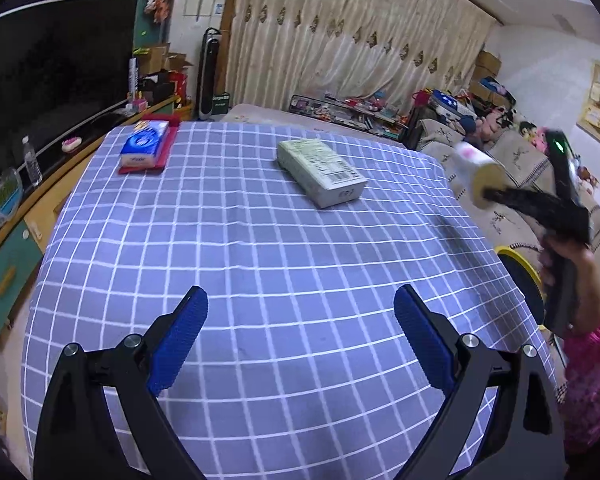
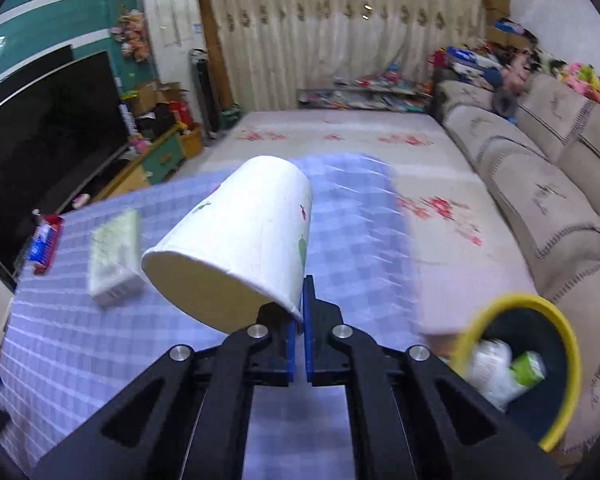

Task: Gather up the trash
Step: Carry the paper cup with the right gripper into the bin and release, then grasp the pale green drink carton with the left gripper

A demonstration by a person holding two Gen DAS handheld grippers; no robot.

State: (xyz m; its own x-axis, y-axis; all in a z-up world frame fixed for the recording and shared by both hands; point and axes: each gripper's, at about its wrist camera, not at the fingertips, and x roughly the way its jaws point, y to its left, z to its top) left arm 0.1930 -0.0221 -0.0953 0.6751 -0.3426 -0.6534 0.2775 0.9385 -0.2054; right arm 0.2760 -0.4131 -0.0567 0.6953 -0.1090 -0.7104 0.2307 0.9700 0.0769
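My right gripper (image 2: 299,312) is shut on the rim of a white paper cup (image 2: 244,248), which hangs tilted above the right side of the checked table. From the left wrist view the same cup (image 1: 476,172) and right gripper (image 1: 490,196) sit past the table's right edge, held by a person's hand. My left gripper (image 1: 300,312) stands open over the near part of the tablecloth (image 1: 260,248) with nothing between its blue pads. A pale green box (image 1: 320,170) lies on the cloth. A yellow-rimmed bin (image 2: 524,368) with trash in it stands low to the right.
A blue tissue pack (image 1: 144,148) on a red tray lies at the table's far left corner. A TV and a low cabinet run along the left wall. A beige sofa (image 2: 540,200) lines the right side. A floral mat covers the floor beyond the table.
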